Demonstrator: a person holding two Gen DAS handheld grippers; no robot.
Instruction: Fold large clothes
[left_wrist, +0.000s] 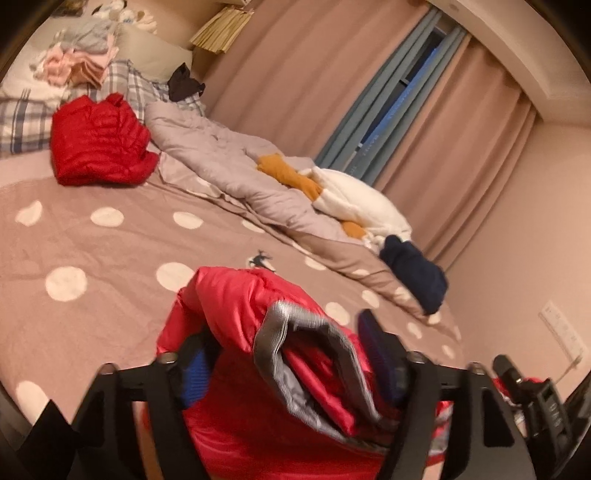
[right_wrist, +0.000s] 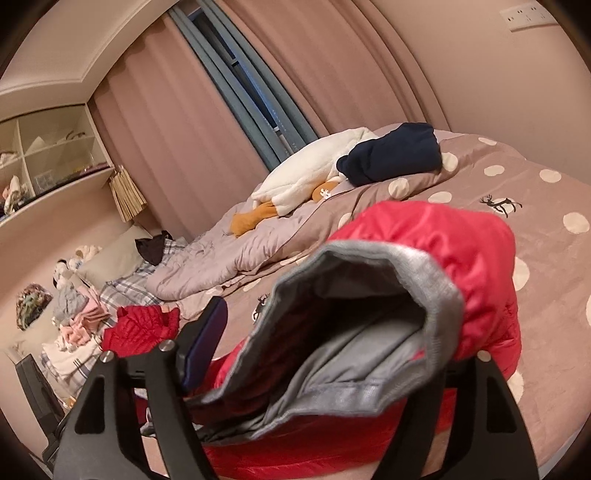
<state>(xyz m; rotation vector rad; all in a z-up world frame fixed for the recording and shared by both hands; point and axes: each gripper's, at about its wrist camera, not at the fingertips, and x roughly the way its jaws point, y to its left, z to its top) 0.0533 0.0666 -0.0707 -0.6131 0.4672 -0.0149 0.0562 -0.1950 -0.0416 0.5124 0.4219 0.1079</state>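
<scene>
Red puffer jacket (left_wrist: 236, 314) with grey-trimmed edges hangs bunched above the bed, held up at the near edge of both wrist views. The left gripper (left_wrist: 291, 362) pinches a grey-edged fold of the jacket between its two blue-padded fingers (left_wrist: 380, 354). The right gripper (right_wrist: 332, 354) has a wide grey-lined opening of the same jacket (right_wrist: 461, 251) lying between its fingers; one blue pad (right_wrist: 207, 339) shows on the left, the other finger is hidden behind the fabric, so I cannot tell whether that gripper is clamped on the cloth.

Below lies a pink bedspread with white dots (left_wrist: 110, 251) and small dark reindeer figures. A second red puffer garment (left_wrist: 99, 140), already folded, sits further up the bed near a plaid pillow (left_wrist: 22, 122). One rumpled lilac duvet (left_wrist: 221, 158) runs along the curtain side, with one white and mustard plush blanket or toy (left_wrist: 351, 199) on it and one folded navy garment (left_wrist: 413, 273) at its near end. One small dark item (left_wrist: 183, 83) rests near the pillows. A stack of folded pink and grey clothes (left_wrist: 81, 59) sits by the headboard. Pink curtains (left_wrist: 314, 74) with a blue-grey strip cover the window. In the right wrist view, a white shelf unit (right_wrist: 48, 155) stands in the corner.
</scene>
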